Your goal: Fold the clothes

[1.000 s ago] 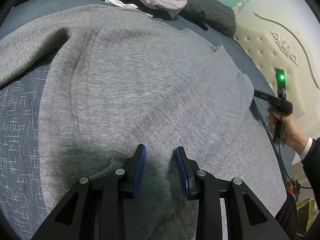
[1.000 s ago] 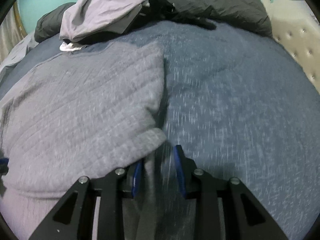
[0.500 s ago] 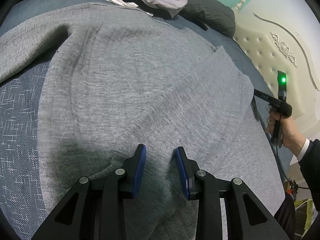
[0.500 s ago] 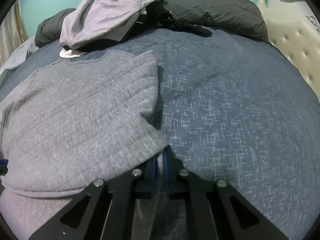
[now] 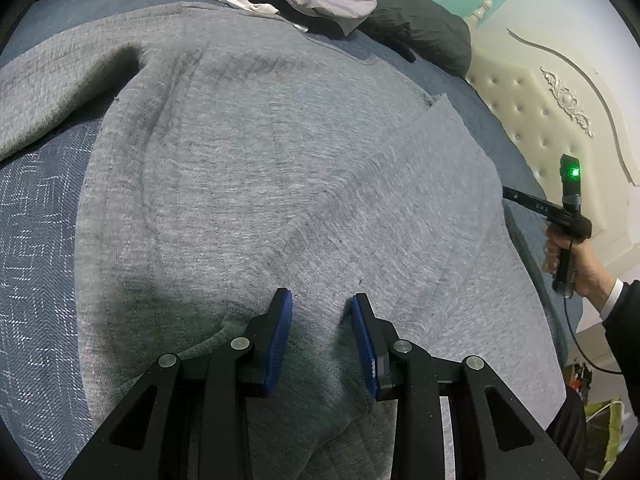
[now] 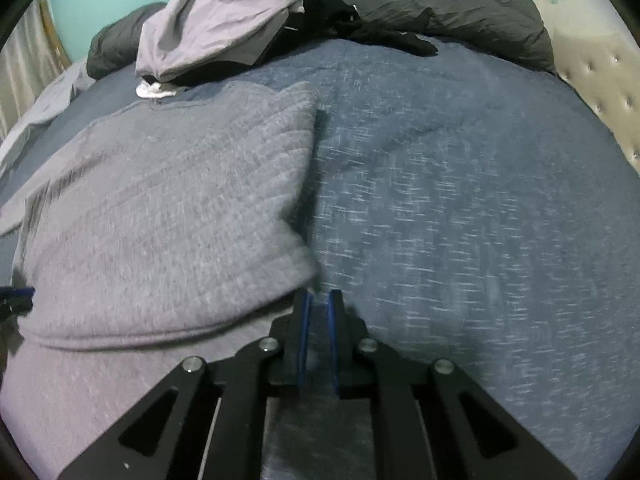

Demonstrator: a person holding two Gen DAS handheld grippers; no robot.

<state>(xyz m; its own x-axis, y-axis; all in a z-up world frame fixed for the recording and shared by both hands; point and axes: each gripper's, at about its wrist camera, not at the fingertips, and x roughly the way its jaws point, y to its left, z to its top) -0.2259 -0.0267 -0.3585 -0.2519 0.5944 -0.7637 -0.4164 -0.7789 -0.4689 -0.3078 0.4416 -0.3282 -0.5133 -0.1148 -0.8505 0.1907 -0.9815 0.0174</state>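
Observation:
A grey quilted sweatshirt (image 5: pixel 256 184) lies spread on the blue bedspread (image 5: pixel 36 240), with one sleeve folded across its body. My left gripper (image 5: pixel 320 304) is open just above the cloth near the lower edge, where the fabric bunches between and under its blue pads. In the right wrist view the sweatshirt (image 6: pixel 168 216) fills the left half. My right gripper (image 6: pixel 319 300) is shut on its right side edge, grey cloth pinched between the pads. The left wrist view shows the right gripper (image 5: pixel 560 216) at the garment's far right, held by a hand.
A pile of clothes, with a light grey garment (image 6: pixel 224 20) on top, sits at the far end of the bed beside a dark pillow (image 6: pixel 460 4). A cream tufted headboard (image 5: pixel 552 120) runs along the right. Bare bedspread (image 6: pixel 460 208) lies right of the sweatshirt.
My right gripper has shut on the sweatshirt's side edge; a second ago its jaws stood open around it. The left gripper has stayed open and has hardly moved.

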